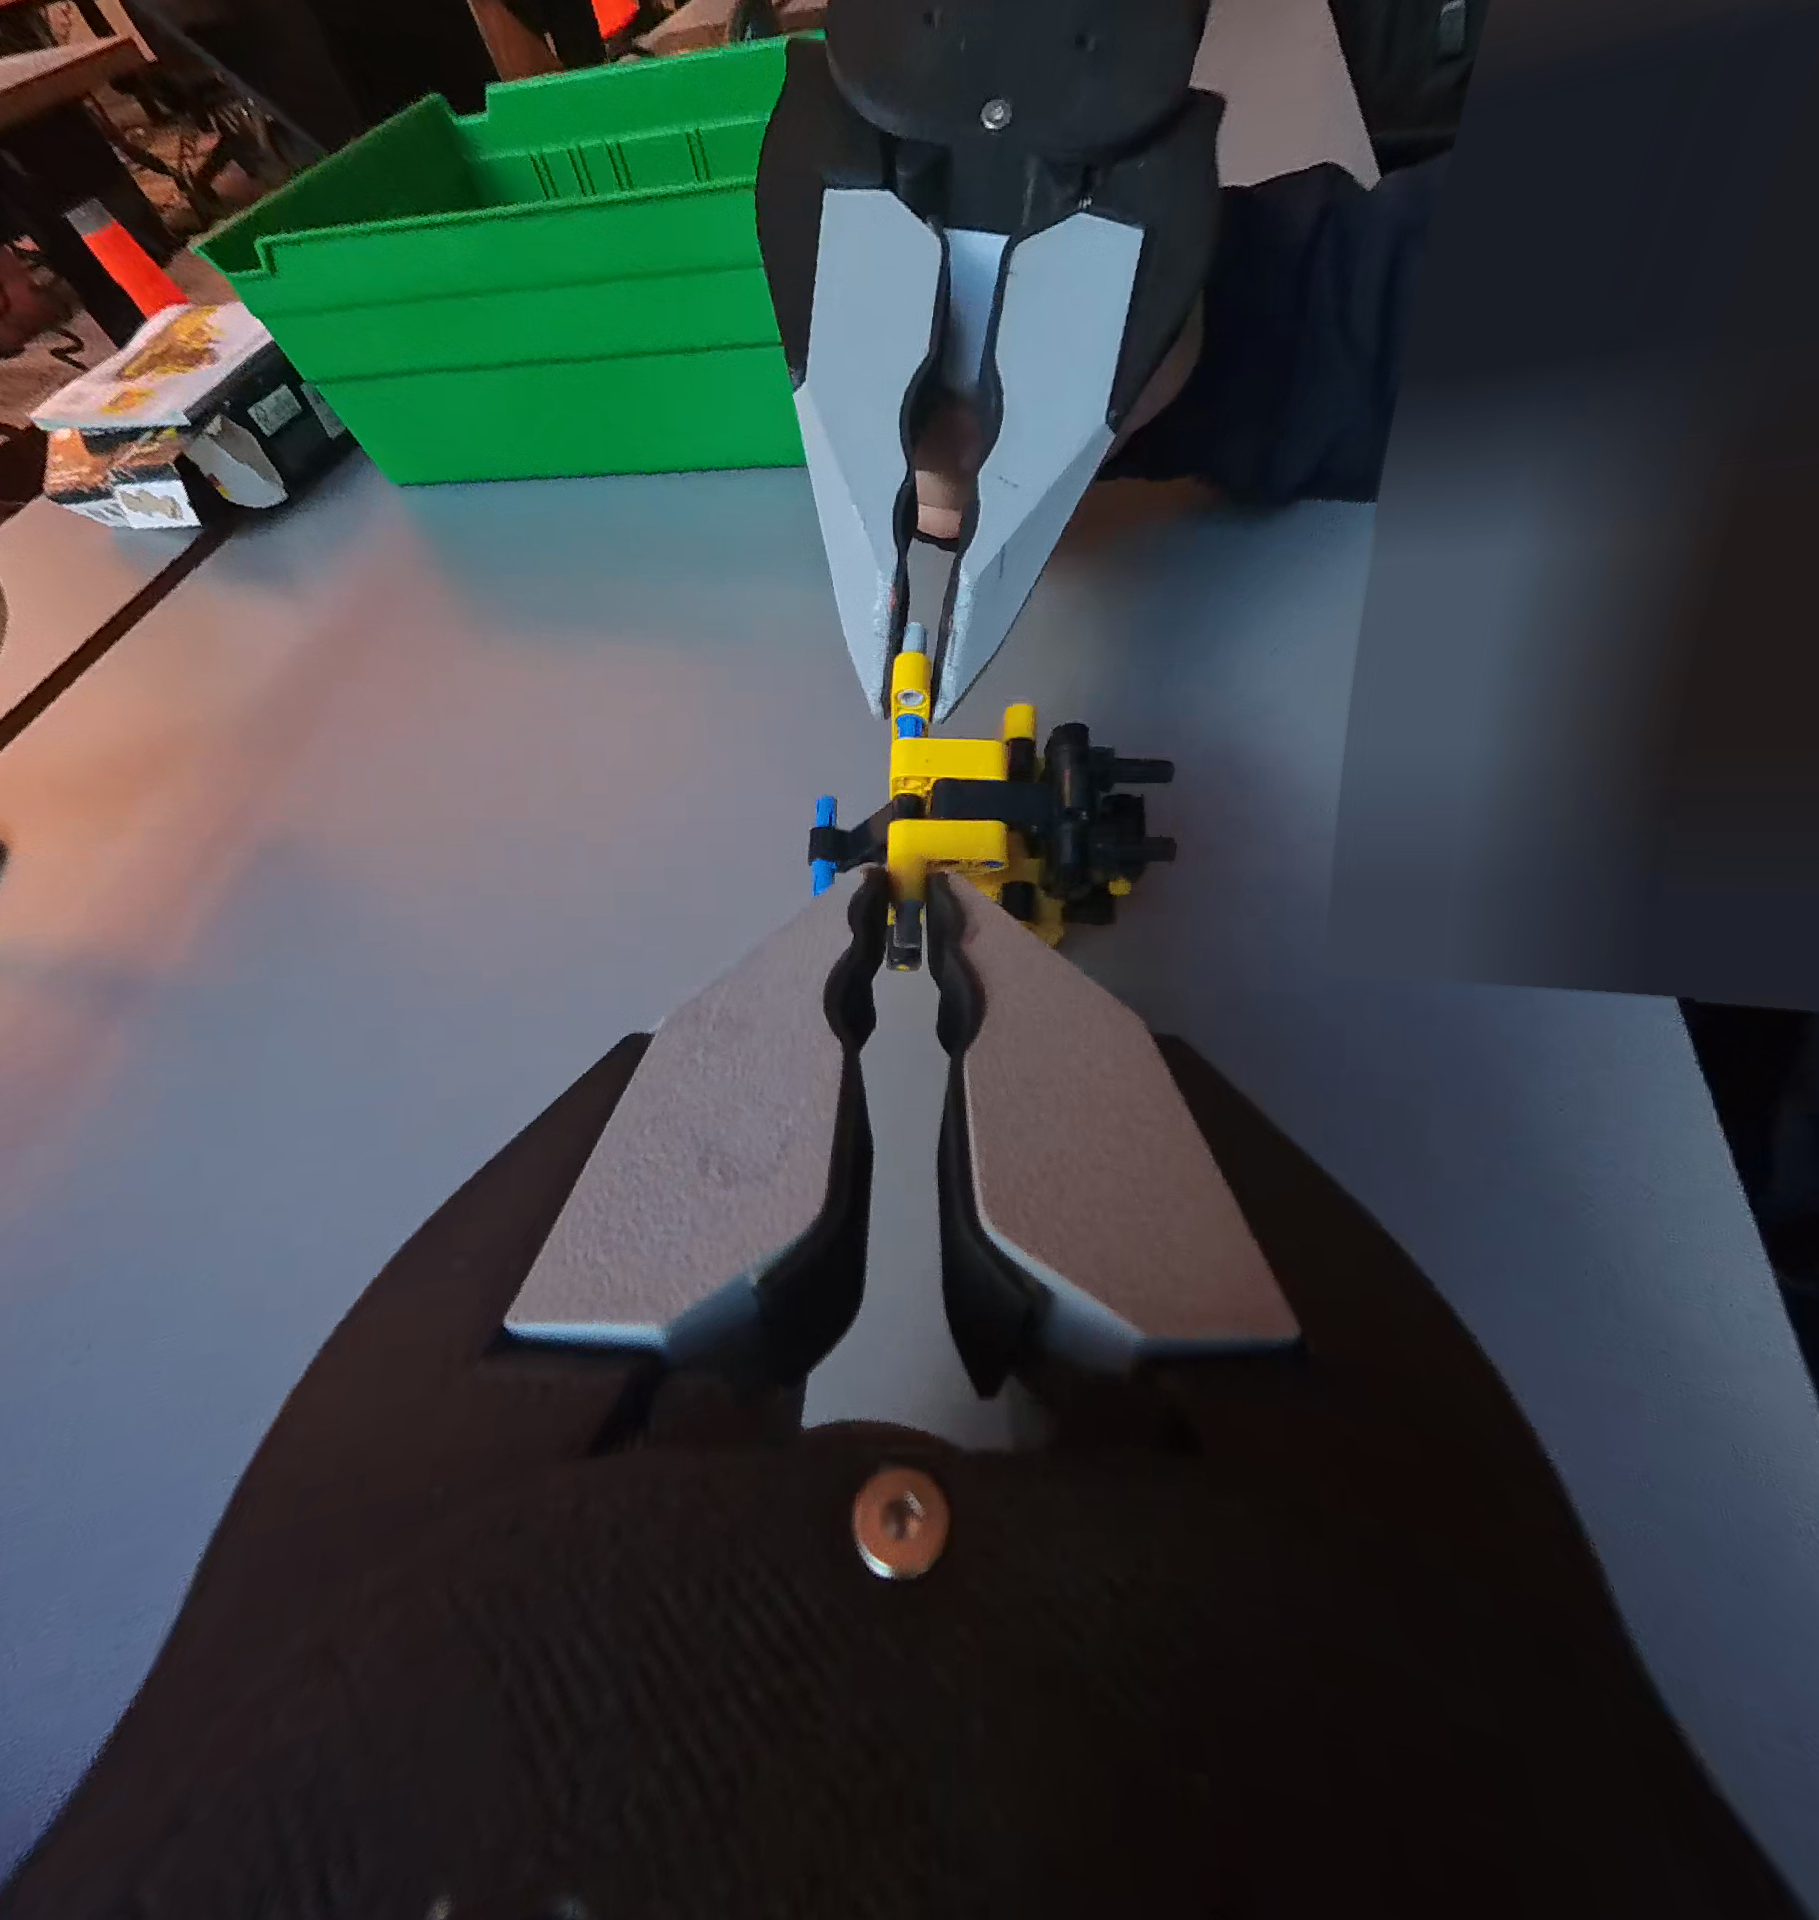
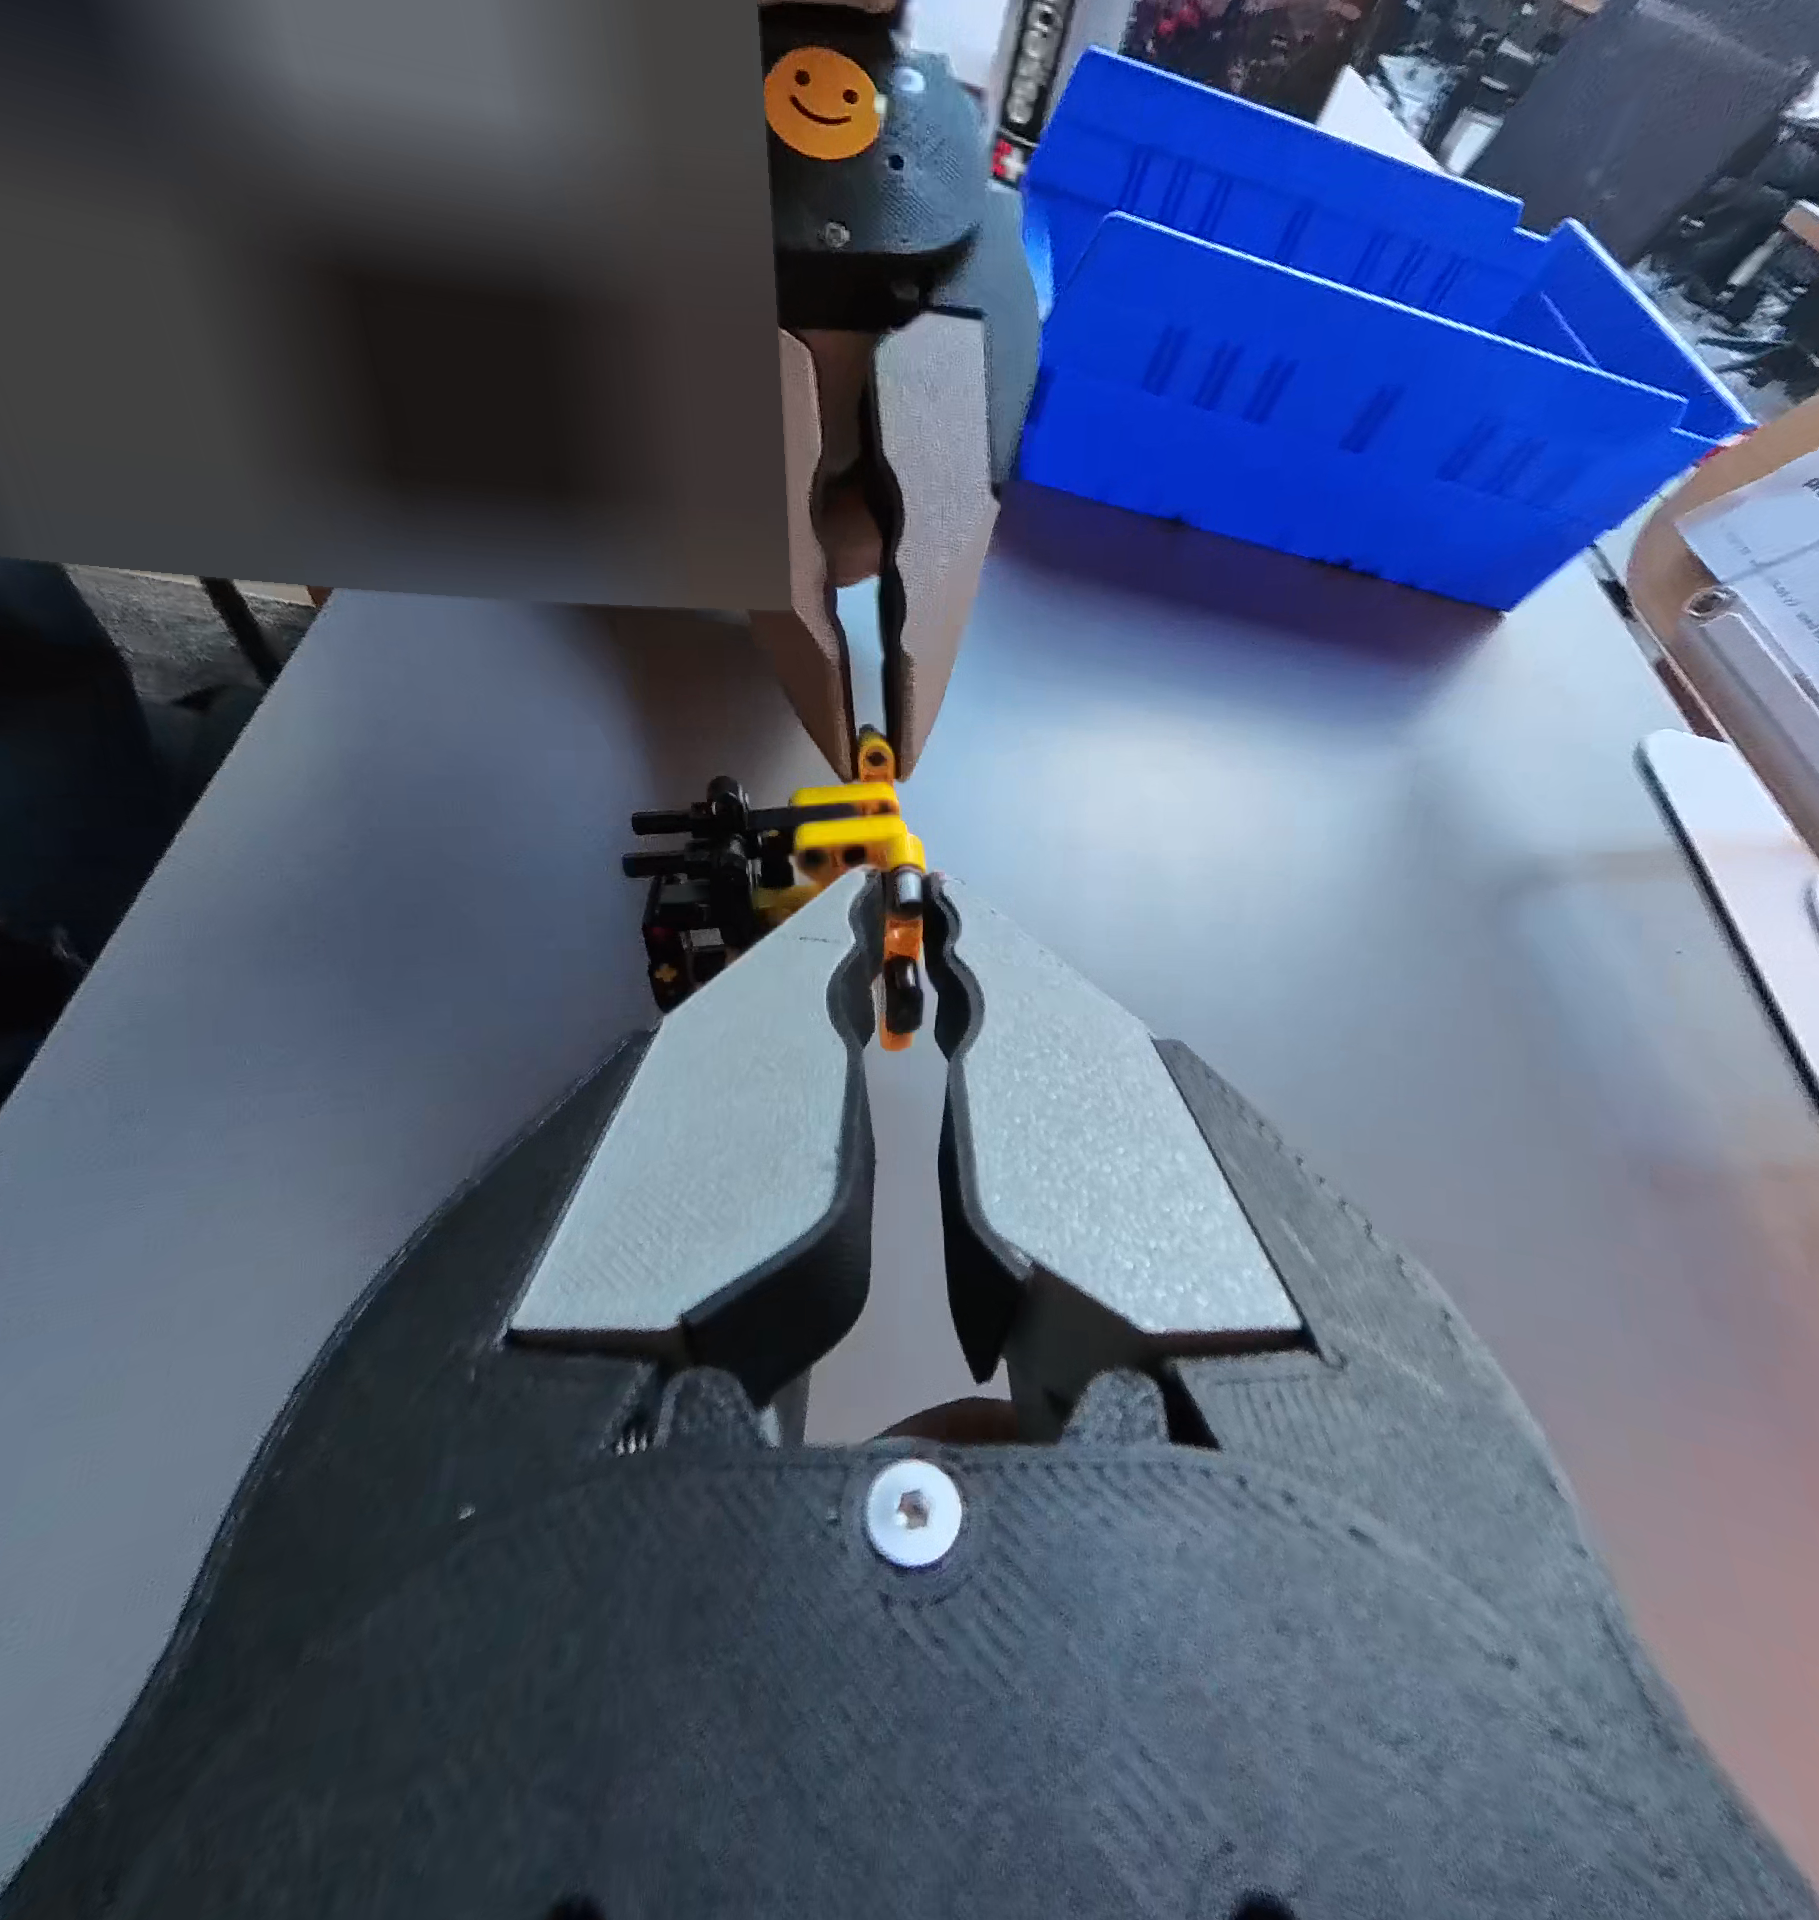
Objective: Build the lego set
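Note:
A small yellow and black lego assembly with blue pins sits low over the grey table, held between both grippers. My left gripper is shut on a thin yellow and grey piece at the assembly's near end. My right gripper comes in from the opposite side and is shut on the yellow beam at the far end. In the right wrist view the right gripper pinches an orange-yellow beam with a grey pin. The left gripper faces it, and the assembly lies between them.
A green bin stands at the back left in the left wrist view, with a lego box and booklet beside it at the table edge. A blue bin stands behind in the right wrist view. A white stand base lies at its right. Left and right tips are no more than a few centimetres apart.

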Available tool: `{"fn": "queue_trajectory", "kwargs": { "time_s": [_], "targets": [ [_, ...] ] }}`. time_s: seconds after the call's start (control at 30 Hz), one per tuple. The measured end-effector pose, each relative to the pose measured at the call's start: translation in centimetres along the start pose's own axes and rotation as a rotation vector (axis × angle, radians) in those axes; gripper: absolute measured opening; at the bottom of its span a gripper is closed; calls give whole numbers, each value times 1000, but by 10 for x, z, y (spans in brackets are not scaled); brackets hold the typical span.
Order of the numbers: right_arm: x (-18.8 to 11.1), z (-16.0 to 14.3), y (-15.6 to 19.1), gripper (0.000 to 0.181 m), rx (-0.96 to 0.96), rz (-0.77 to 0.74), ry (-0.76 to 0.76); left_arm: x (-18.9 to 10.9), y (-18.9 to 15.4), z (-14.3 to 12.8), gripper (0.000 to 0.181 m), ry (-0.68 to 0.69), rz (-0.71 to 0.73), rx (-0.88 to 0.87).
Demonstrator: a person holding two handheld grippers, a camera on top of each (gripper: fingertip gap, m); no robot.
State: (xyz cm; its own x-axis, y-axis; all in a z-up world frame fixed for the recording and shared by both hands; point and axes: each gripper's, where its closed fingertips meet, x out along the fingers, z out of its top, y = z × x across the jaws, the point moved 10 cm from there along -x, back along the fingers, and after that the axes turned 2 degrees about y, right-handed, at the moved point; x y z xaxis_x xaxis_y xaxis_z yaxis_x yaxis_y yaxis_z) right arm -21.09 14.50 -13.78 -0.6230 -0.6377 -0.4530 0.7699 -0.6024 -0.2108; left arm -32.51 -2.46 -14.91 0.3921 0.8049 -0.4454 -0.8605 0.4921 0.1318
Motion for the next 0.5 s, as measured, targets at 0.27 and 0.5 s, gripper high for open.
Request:
{"fn": "queue_trajectory", "kwargs": {
  "time_s": [0.27, 0.5],
  "targets": [
    [-14, -6, -11, 0, 33, -89, -9, -5, 5, -5, 4, 53, 44, 1],
    [-27, -2, -18, 0, 98, -110, -117, -6, 6, 1, 4, -35, 34, -34]
  ]
}}
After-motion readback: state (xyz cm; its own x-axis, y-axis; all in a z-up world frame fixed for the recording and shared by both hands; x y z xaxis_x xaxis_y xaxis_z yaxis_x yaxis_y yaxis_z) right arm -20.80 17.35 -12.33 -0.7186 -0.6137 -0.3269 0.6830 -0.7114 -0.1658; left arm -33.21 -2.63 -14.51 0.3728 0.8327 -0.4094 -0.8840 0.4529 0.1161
